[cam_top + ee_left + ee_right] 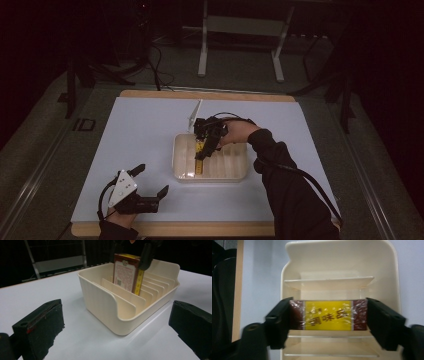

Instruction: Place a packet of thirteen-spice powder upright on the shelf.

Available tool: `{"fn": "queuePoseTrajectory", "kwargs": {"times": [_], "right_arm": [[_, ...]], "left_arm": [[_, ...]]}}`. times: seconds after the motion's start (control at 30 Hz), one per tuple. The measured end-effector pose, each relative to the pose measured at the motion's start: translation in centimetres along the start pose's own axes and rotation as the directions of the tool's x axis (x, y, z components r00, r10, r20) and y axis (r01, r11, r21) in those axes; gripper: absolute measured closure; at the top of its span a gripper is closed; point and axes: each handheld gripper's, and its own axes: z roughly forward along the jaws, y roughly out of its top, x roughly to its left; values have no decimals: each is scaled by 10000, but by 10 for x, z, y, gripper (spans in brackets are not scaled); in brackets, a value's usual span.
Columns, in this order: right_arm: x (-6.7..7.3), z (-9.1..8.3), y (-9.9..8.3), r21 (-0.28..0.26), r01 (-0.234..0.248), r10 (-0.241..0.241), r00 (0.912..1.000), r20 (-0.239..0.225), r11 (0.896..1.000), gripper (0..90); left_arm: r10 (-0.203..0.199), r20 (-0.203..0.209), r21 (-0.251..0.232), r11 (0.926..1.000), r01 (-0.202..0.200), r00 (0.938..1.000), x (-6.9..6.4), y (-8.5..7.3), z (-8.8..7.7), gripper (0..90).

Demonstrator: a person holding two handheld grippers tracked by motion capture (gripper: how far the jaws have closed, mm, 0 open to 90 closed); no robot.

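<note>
- Box (327, 315): likely light, stiff carton in slippery wrap; best held across its narrow ends.
- Right gripper (328, 317) pinches it so, above rack (240, 172).
- Left gripper (150, 181) spread, idle on bench (145, 125).

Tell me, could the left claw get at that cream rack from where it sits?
Probably yes. The left claw rests open on the table, and bare white surface lies between it and the rack. The right claw holds a box in it.

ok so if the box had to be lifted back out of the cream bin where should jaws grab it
By the two narrow ends of its top edge, coming straight down from above. The box stands upright in a slot of the divided bin, so dividers shield its broad faces; only the top stands clear. The right gripper already holds it this way.
</note>
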Motion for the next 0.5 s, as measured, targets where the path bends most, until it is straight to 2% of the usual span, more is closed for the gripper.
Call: {"fn": "queuePoseTrajectory", "kwargs": {"times": [0.07,0.27,0.37,0.5], "right_arm": [[2,-3,2,52,55,-56,9998,206,10000,199],[5,-14,5,-231,69,-62,9995,308,9997,177],[5,-21,5,-425,-159,169,9996,238,9990,129],[6,-27,5,-545,-371,399,9978,527,9978,116]], "left_arm": [[4,9,2,10000,-4,10000,0,0,0,0],[6,16,12,10000,-6,10000,0,0,1,0],[12,26,26,10000,-12,10000,0,0,1,0],[19,37,44,10000,-19,10000,0,0,1,0]]}}
